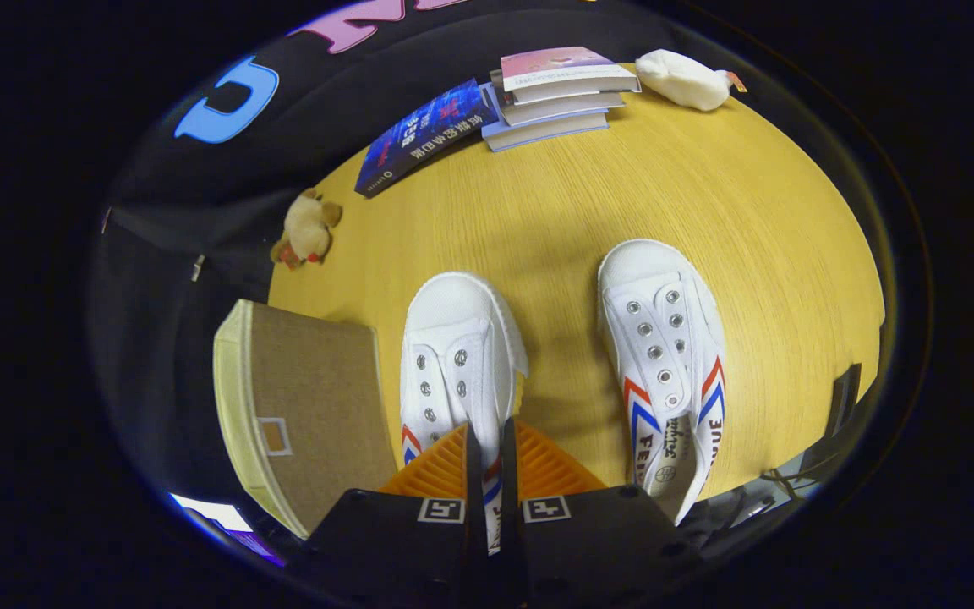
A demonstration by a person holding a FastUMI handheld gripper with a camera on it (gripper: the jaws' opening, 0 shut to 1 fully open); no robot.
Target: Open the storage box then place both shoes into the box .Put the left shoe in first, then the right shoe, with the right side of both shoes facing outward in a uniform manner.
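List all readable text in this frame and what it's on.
"FEI" and "UE": sides of the white canvas shoe with red and blue chevrons, the one farther from the box.
Insole print in that shoe: too blurred to read.
Blue book cover: large characters, too blurred.
Stacked books: too small.
Hand-held gripper, shut on the other white shoe: square markers, no text.

The claw [488, 440] points down, its fingers nearly together, pinching a thin white edge.
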